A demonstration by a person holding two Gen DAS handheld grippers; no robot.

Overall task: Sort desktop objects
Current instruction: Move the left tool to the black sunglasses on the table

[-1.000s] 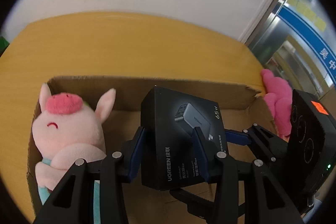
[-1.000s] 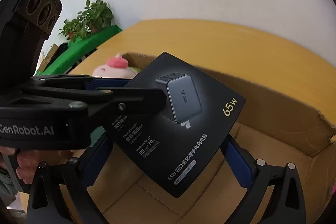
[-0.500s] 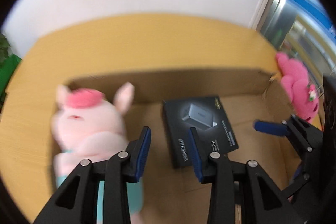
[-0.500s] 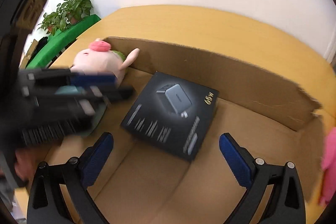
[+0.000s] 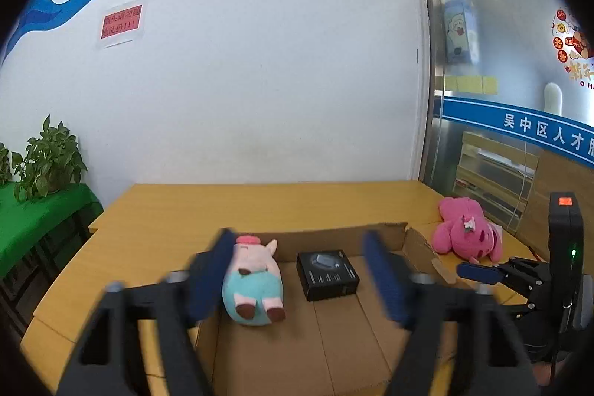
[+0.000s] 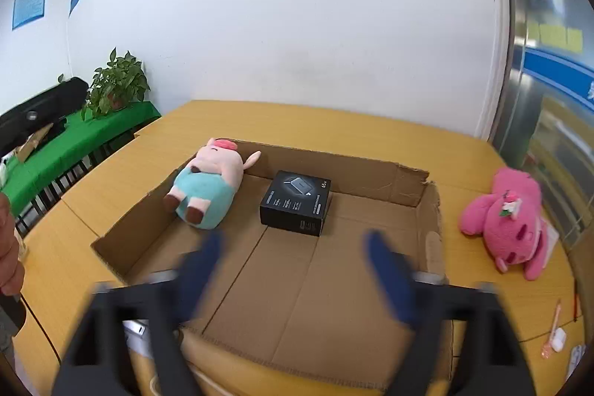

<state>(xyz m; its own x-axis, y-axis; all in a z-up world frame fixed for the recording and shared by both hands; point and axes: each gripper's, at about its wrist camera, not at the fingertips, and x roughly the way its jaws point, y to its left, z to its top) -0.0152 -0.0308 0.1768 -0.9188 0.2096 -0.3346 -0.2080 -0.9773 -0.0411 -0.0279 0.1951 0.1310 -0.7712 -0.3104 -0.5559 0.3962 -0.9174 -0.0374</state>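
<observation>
Charger box (image 6: 296, 202), matte black, flat; cardboard tray (image 6: 371, 169); fuzzy pig (image 6: 208, 180).

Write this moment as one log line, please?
left gripper open | right gripper open | charger box, pig plush in carton | pink plush outside

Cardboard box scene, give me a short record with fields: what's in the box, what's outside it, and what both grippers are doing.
box: open cardboard box on the yellow table
in box: pig plush lying at the left wall; charger box flat on the floor beside it, apart from it
outside box: pink plush on the table, right of the box
left gripper: open, empty, blurred
right gripper: open, empty, blurred
small items: at the table's right edge, too small to identify
</observation>
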